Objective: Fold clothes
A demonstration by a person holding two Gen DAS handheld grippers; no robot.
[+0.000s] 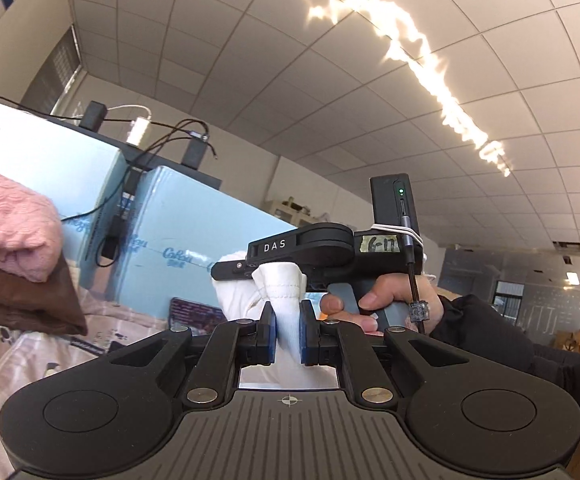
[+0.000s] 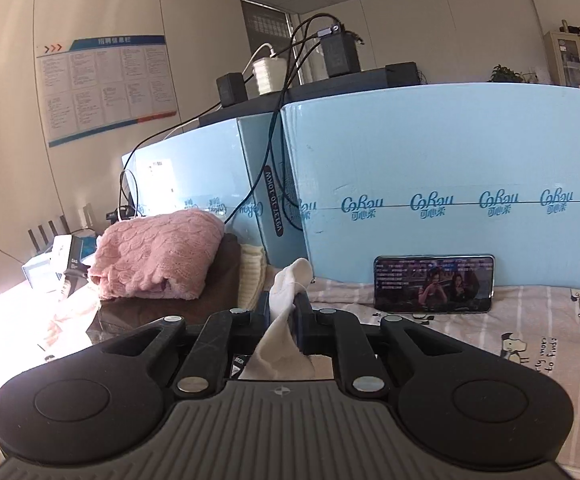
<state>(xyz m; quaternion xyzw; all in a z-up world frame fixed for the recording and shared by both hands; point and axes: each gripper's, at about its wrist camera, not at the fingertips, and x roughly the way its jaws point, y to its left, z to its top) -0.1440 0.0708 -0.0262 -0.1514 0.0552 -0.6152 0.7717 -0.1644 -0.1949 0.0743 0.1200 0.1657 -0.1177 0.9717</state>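
Observation:
A white garment [image 1: 279, 292] is held up in the air between both grippers. My left gripper [image 1: 287, 334] is shut on a bunched fold of it. In the left wrist view the right gripper [image 1: 237, 266] is seen from the side just beyond, held by a hand [image 1: 374, 300], with the white cloth bunched at its tip. In the right wrist view my right gripper [image 2: 283, 314] is shut on a twisted corner of the white garment [image 2: 285, 292], which hangs down under the fingers. Most of the garment is hidden below the grippers.
A stack of folded clothes sits at the left: a pink knit sweater [image 2: 157, 254] on a brown garment [image 2: 225, 264] and a cream knit [image 2: 251, 276]. A phone [image 2: 434, 284] leans against light blue foam boards [image 2: 450, 184]. The patterned bedsheet [image 2: 550, 344] covers the surface.

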